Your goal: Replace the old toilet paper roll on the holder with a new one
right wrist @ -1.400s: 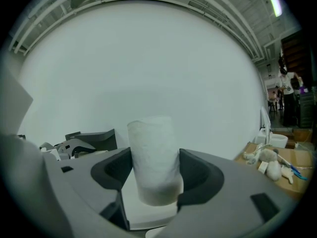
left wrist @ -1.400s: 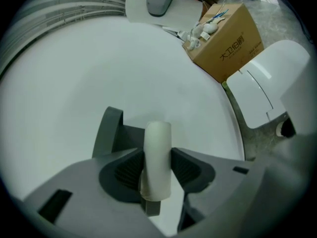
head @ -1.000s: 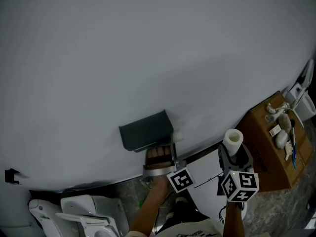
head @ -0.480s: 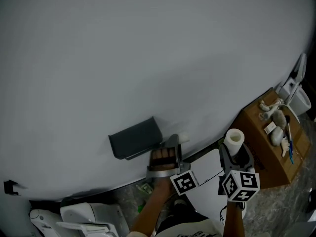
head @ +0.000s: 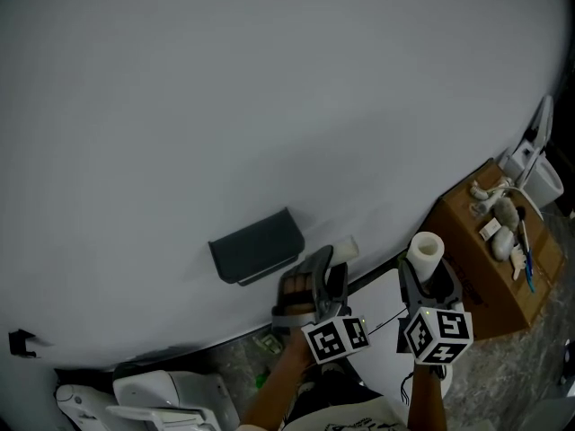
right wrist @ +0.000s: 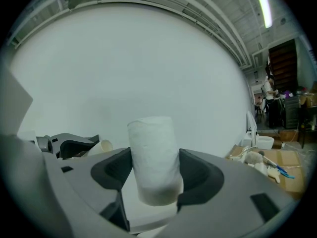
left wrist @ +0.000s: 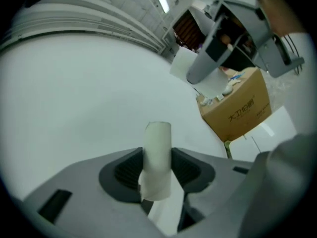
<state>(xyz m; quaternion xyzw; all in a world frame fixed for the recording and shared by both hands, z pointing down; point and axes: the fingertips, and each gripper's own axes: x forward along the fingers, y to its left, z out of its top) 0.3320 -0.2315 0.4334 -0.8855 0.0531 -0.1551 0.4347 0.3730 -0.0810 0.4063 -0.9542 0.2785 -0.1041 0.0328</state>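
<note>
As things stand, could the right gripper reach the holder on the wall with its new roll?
Probably not directly: the left gripper, shut on the old roll, sits between the right gripper and the holder.

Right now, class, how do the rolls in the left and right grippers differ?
The left roll is thin, almost a bare tube; the right roll is thick with paper. The left roll trails a torn flap; the right roll is wrapped neatly. Both are white, clamped between jaws.

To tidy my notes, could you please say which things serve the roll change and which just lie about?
Job: dark grey wall holder; nearly spent white roll in left gripper's jaws; full white roll in right gripper's jaws.
Lying about: brown cardboard box; white toilet.
</note>
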